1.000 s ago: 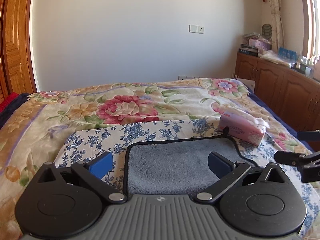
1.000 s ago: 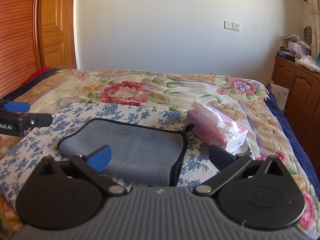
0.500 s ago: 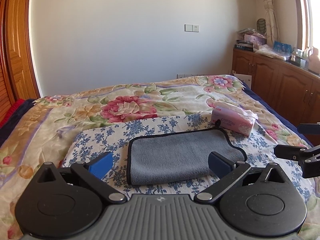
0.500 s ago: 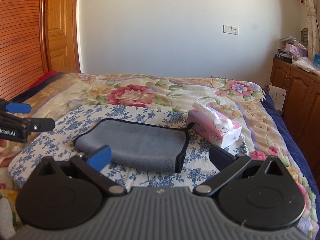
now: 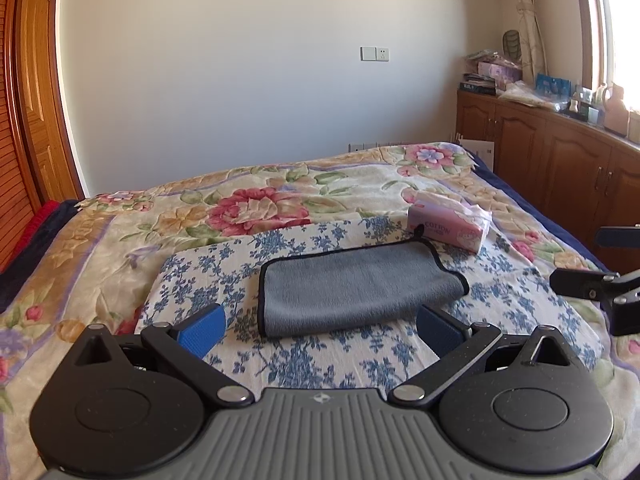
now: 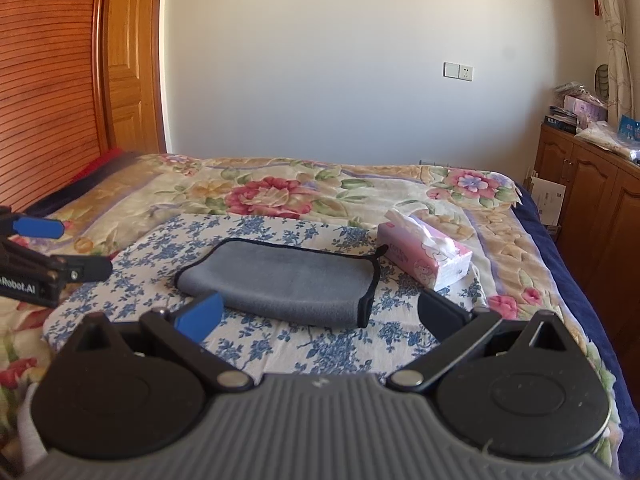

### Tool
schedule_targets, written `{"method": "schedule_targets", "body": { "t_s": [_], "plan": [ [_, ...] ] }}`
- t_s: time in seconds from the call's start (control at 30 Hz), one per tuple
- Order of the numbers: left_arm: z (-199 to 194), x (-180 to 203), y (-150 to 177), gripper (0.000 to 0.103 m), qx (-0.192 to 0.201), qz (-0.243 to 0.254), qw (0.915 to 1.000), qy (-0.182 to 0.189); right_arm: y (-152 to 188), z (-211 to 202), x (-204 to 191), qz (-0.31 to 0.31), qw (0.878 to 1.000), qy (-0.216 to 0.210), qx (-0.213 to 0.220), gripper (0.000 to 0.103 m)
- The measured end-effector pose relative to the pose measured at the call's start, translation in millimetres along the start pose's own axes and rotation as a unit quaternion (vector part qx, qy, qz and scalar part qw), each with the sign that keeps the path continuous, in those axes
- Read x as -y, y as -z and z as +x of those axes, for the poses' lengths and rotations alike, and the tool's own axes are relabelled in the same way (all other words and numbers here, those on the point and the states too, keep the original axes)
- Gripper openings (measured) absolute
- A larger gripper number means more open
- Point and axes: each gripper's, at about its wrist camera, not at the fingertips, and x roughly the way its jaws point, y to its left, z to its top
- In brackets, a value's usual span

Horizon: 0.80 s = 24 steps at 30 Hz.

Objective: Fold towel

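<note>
Towel folded on the bed, both grippers clear of it.

The towel [image 5: 356, 288] lies doubled on the blue-flowered cloth [image 5: 200, 276], its black hem neat at the ends, a tissue pack [image 5: 448, 226] just beside its far corner. The left gripper [image 5: 320, 326] and right gripper [image 6: 320, 312] hang near it with jaws spread wide, holding nothing. By the look of it the fold is made; any further fold would call for pinching the two corners of one short end.
</note>
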Motion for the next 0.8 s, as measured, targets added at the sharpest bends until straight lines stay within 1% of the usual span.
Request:
{"method": "schedule_targets", "body": {
  "t_s": [0.27, 0.57, 0.8],
  "plan": [
    [-22, -1, 18, 0.103, -0.006, -0.006, 0.9999, -0.015, 7, -21, -10, 0.002, 1.000, -0.003, 0.007, 0.103],
    [-39, -2, 37, 0.103, -0.006, -0.011, 0.9993, -0.036, 21, -35, -18, 0.006, 1.000, -0.002, 0.005, 0.103],
    [-45, -5, 52, 0.103, -0.012, -0.017, 0.9991, -0.036, 34, -42, -22, 0.009, 1.000, -0.003, 0.000, 0.103]
  ]
}}
